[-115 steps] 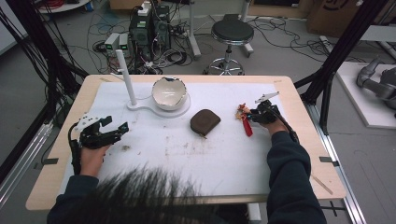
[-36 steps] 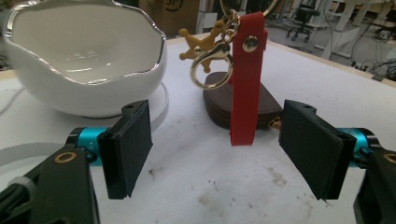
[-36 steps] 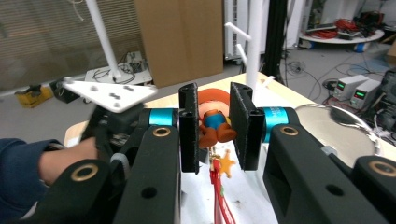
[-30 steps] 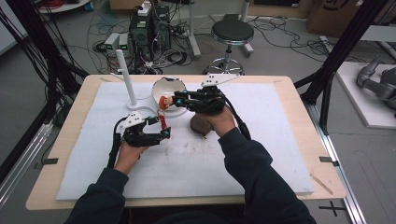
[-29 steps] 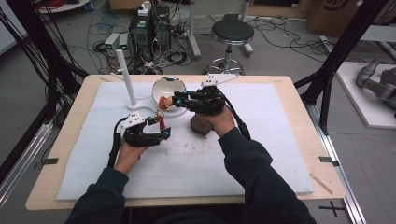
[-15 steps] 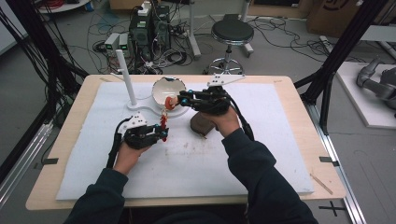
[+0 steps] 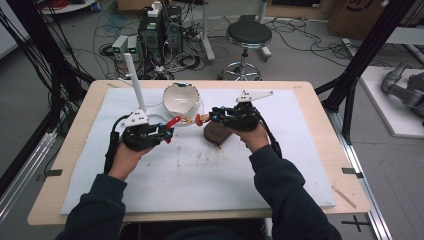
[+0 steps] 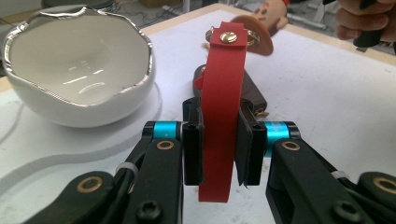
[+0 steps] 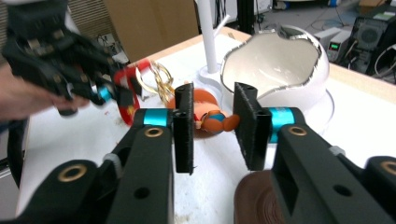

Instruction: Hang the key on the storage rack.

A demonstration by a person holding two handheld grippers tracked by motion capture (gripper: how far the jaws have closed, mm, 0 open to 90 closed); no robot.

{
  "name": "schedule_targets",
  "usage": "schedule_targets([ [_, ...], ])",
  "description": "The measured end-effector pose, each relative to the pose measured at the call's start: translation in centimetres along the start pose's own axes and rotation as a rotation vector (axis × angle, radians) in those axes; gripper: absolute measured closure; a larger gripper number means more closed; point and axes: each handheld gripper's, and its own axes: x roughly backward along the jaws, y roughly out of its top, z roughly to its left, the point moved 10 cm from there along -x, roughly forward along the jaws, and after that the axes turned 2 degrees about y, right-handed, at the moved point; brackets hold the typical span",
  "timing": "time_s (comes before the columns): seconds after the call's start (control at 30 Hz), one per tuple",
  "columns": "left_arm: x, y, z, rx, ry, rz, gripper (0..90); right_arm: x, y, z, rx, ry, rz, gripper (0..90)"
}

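Left gripper (image 8: 219, 140): clamped on the red strap (image 8: 223, 93); both pads press its flat sides, and the strap's lower end hangs just below the jaws.
Red strap: stands upright between the left jaws, its brass stud at the top; in the high view it pokes out ahead of the left gripper (image 7: 167, 131) as a short red tab (image 7: 172, 122).
Gold rings (image 9: 161, 77): link the strap to the figure; blurred and thin, their count cannot be told.
Right gripper (image 9: 215, 123): its jaws have just been opening; the small orange figure (image 9: 210, 119) sits between the pads, and neither pad is seen pressing on it, so it is released.
Orange figure: partly hidden behind the right gripper's left pad; its shape is hard to make out.
Bowl (image 8: 79, 74): white, jagged silver rim, just beyond the left gripper and to its left, cut off at the edge.
Brown pouch (image 7: 216, 132): under the right gripper (image 7: 212, 117), half covered by it.
White post (image 7: 134, 75): behind the left gripper.
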Motion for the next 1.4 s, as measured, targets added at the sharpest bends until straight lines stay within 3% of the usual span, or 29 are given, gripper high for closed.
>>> schedule_targets([
  [0.17, 0.7, 1.8, 1.2, -0.023, 0.035, 0.041, 75.1, 0.7, -0.7, -0.7, -0.022, -0.008, -0.011, 64.6],
  [0.27, 1.0, 2.5, 2.0, -0.069, 0.08, 0.103, 75.1, 1.7, -1.3, -1.3, -0.041, -0.017, -0.022, 64.2],
  [0.33, 1.4, 2.9, 2.7, -0.072, 0.103, 0.123, 75.1, 2.9, -2.0, -2.2, -0.063, -0.037, -0.039, 62.1],
  [0.47, 2.9, 4.3, 4.5, -0.04, 0.166, 0.117, 75.0, 4.1, -2.7, -3.1, -0.085, -0.054, -0.054, 58.3],
  [0.5, 3.6, 4.7, 5.4, -0.037, 0.197, 0.125, 75.0, 4.9, -3.0, -3.6, -0.094, -0.077, -0.071, 52.8],
  [0.6, 4.4, 5.3, 6.2, -0.02, 0.219, 0.11, 75.0, 5.6, -3.1, -4.2, -0.093, -0.097, -0.094, 48.1],
  [0.63, 4.6, 5.5, 6.5, -0.013, 0.229, 0.1, 75.0, 6.4, -3.3, -4.8, -0.095, -0.129, -0.097, 42.0],
  [0.67, 5.0, 5.9, 6.9, -0.003, 0.239, 0.084, 75.0, 6.4, -3.3, -4.8, -0.095, -0.129, -0.097, 42.0],
  [0.73, 5.7, 6.4, 7.7, 0.017, 0.264, 0.066, 75.0, 7.1, -3.5, -5.8, -0.08, -0.181, -0.1, 36.7],
  [0.8, 6.4, 6.8, 8.6, 0.024, 0.292, 0.064, 75.0, 7.3, -3.6, -6.0, -0.077, -0.197, -0.095, 35.0],
  [0.83, 7.1, 7.4, 9.5, 0.033, 0.321, 0.058, 75.0, 7.6, -3.7, -6.6, -0.065, -0.229, -0.091, 32.3],
  [1.13, 9.3, 8.9, 12.6, 0.084, 0.402, 0.03, 75.0, 8.8, -4.4, -7.8, 0.007, -0.339, -0.04, 27.7],
  [1.4, 9.4, 9.5, 14.1, 0.138, 0.443, 0.023, 75.0, 9.7, -4.7, -8.1, 0.005, -0.358, -0.031, 27.7],
])
